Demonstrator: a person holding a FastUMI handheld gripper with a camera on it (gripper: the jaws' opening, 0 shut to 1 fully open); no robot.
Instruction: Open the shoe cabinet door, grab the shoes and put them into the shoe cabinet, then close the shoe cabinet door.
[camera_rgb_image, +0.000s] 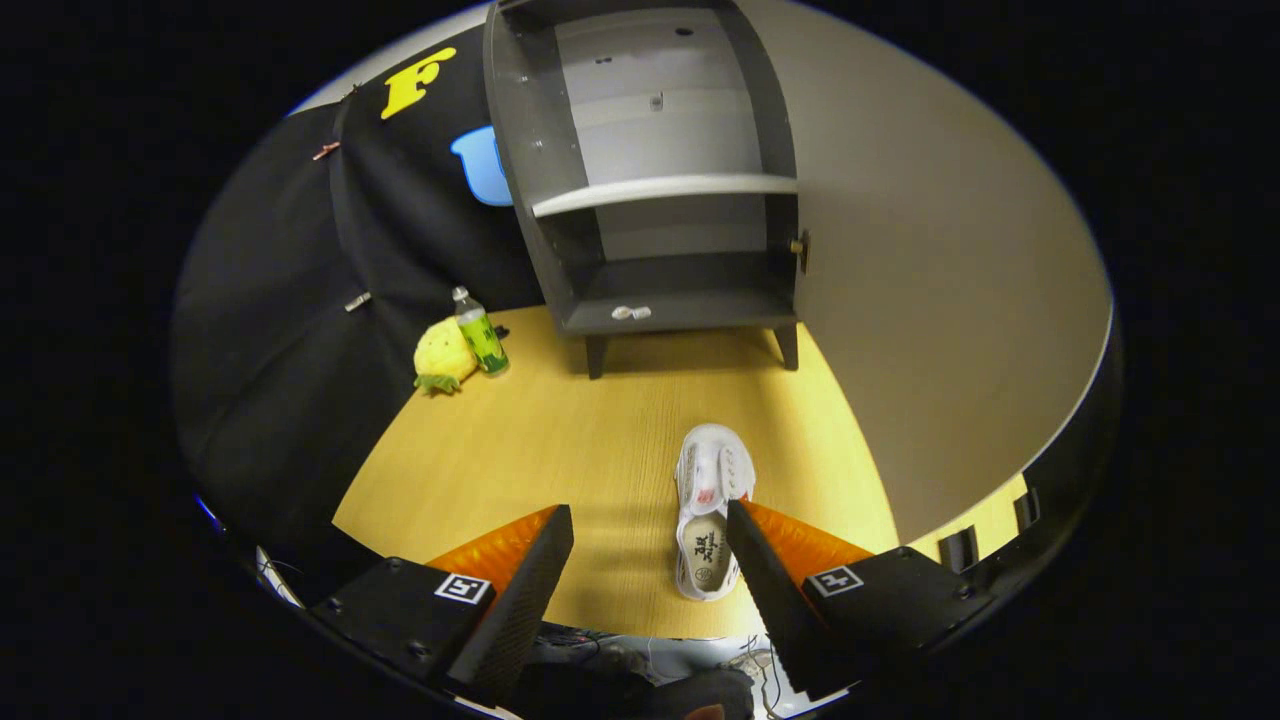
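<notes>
A grey shoe cabinet (660, 170) stands at the far end of the yellow wooden table (560, 440), its door (940, 300) swung wide open to the right. Inside, a white shelf (665, 190) crosses the middle and a small pale object (631, 313) lies on the bottom board. One white shoe (708, 505) with straps lies on the table, its heel end close beside my right finger. My gripper (650, 550) is open above the near table edge, with nothing between the fingers.
A yellow plush toy (443, 355) and a green-labelled bottle (480, 335) sit left of the cabinet, by the black cloth wall. The open door forms a tall pale panel along the right side. Cables lie below the table's near edge.
</notes>
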